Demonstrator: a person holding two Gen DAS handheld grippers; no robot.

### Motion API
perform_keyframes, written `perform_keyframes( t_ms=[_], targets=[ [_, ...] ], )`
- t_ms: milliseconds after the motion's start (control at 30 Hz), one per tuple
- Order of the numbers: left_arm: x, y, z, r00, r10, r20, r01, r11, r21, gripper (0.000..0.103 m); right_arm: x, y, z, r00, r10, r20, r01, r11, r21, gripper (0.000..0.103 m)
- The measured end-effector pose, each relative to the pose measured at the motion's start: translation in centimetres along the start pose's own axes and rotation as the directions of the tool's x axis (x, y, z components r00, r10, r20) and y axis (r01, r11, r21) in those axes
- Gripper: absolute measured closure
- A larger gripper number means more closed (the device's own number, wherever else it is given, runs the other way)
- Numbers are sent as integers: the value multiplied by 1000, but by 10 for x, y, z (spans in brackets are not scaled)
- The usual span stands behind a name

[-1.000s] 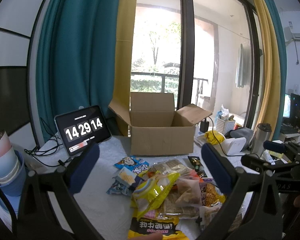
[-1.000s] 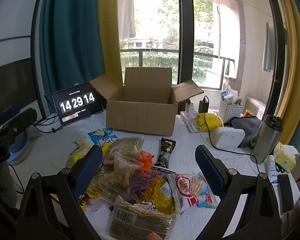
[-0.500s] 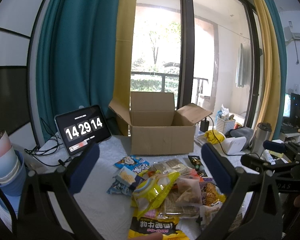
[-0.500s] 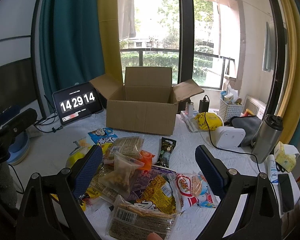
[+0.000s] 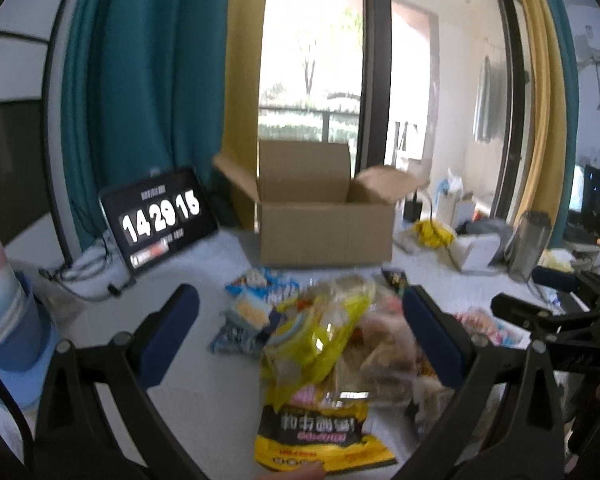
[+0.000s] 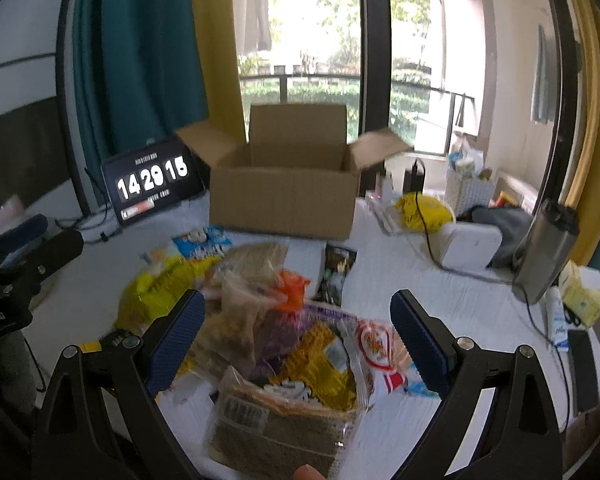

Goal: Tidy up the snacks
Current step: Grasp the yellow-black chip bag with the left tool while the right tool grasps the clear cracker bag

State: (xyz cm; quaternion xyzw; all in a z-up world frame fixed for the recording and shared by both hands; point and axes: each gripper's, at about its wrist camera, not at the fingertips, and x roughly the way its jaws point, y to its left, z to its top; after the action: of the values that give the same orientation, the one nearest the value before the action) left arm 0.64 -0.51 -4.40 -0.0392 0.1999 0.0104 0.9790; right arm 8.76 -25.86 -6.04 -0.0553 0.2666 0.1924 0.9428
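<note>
Both grippers, left and right, hang spread wide and empty above the snack pile. Behind it an open cardboard box stands beside the clock tablet.

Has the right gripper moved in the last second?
Yes. The cardboard box sits higher in its view, so the right gripper has tipped downward toward the snacks.

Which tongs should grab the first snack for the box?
Probably the right tongs. They are open, with the clear cracker pack lying just below and between their fingers. The left tongs are open too, over the yellow bag. The box sits straight ahead.
</note>
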Motion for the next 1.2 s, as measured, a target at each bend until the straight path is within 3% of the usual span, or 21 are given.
perform_keyframes(
  t_ms=[200,367,500,600,733,833,867,967,1100,1200],
  targets=[
    [28,6,-34,988,-6,-154,6,1000,-1,0,17,-9,-30,995,10,-98,-9,1000,7,7],
    [47,7,-62,960,-35,-278,31,999,-16,0,34,-21,-58,980,53,-189,-45,998,48,7],
    [64,4,-78,927,-70,-369,64,998,-30,0,51,-30,-81,961,118,-251,-92,989,115,7],
    [78,1,-88,901,-88,-425,82,996,-32,0,60,-35,-89,957,150,-247,-115,982,149,6],
    [100,0,-102,845,-145,-514,122,989,-78,1,74,-35,-95,943,207,-259,-160,969,191,5],
    [104,-2,-106,832,-172,-528,145,985,-93,2,81,-34,-99,929,250,-274,-194,957,215,5],
    [104,-3,-107,829,-184,-529,156,983,-97,9,80,-34,-99,929,254,-269,-197,955,221,6],
    [101,-4,-108,823,-202,-532,177,979,-97,31,74,-28,-95,927,275,-256,-228,953,198,27],
    [90,-5,-100,848,-172,-502,165,985,-60,65,66,-21,-90,941,245,-233,-216,966,142,47],
    [83,-2,-93,866,-144,-480,146,989,-32,72,55,-17,-85,956,218,-196,-204,975,91,52]
  ],
)
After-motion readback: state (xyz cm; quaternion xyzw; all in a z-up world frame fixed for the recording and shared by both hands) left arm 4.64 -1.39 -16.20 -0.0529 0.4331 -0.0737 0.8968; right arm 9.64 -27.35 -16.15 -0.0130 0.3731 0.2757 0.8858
